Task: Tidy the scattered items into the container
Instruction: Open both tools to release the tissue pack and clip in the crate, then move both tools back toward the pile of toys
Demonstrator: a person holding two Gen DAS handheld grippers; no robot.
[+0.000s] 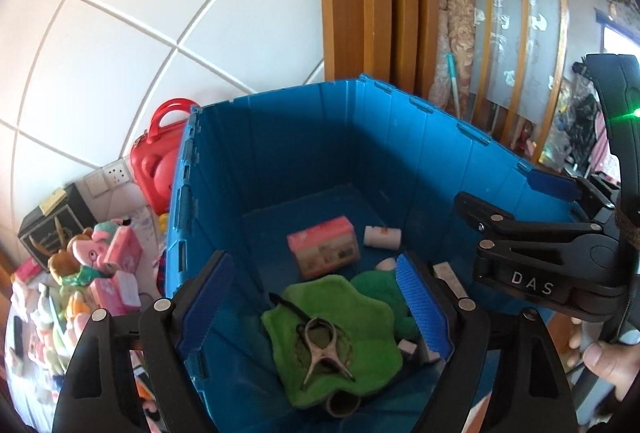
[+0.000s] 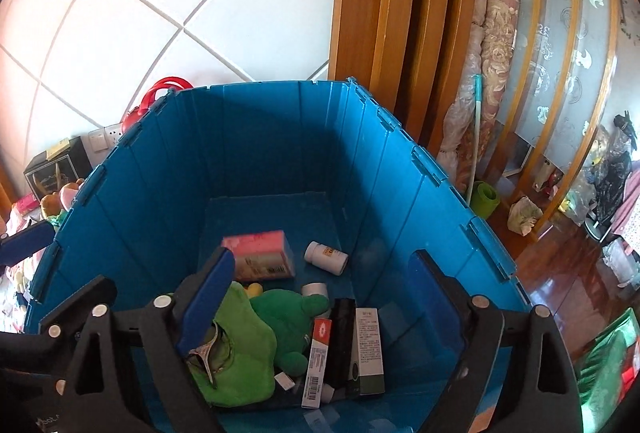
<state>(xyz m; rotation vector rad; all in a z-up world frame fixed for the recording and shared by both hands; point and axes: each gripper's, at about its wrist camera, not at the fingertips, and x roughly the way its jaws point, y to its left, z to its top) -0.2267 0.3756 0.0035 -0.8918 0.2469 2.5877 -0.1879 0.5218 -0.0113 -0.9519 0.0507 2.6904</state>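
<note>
A tall blue plastic crate [image 1: 280, 137] [image 2: 260, 137] stands against the tiled wall. In it lie a pink tissue box [image 1: 324, 245] [image 2: 262, 259], a white pill bottle [image 1: 382, 236] [image 2: 325, 257], a green plush toy [image 1: 332, 341] [image 2: 280, 321], a metal clip [image 1: 322, 347] on the plush, and several slim boxes [image 2: 344, 349]. My left gripper [image 1: 316, 309] is open and empty above the crate's near side. My right gripper [image 2: 324, 309] is open and empty above the crate; it also shows in the left wrist view [image 1: 540, 229] over the right rim.
Scattered plush toys and pink packets [image 1: 92, 273] lie left of the crate. A red toy case [image 1: 160, 157] and a black box [image 1: 52, 229] stand by the wall. Wooden door frames [image 2: 400, 13], a rolled rug [image 2: 496, 53] and floor clutter [image 2: 524, 213] are to the right.
</note>
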